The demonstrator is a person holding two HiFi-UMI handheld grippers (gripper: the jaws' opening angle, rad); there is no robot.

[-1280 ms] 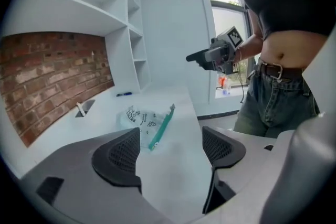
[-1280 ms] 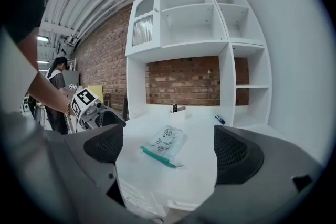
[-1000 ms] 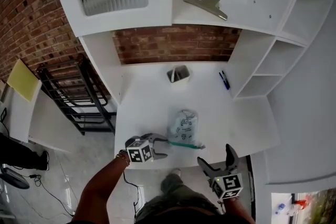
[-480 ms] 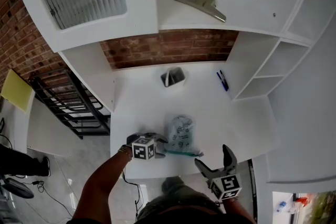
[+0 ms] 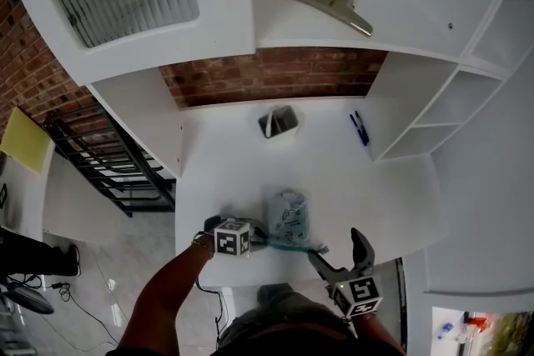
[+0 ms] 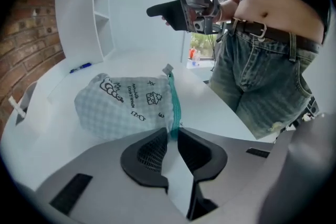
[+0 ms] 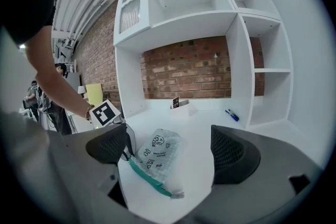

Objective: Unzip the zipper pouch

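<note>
Closing left tongs (image 6: 172, 137) on pouch edge (image 6: 172, 103)

The white bench (image 5: 219, 171) carries a checked pouch (image 5: 288, 217) near its front edge, a small holder (image 5: 279, 122) at the back and a blue pen (image 5: 359, 128) back right.

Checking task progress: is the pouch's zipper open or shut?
Shut: the teal zipper runs unbroken along the pouch edge, no gap; the jaws of the left gripper are closing on its end.
</note>
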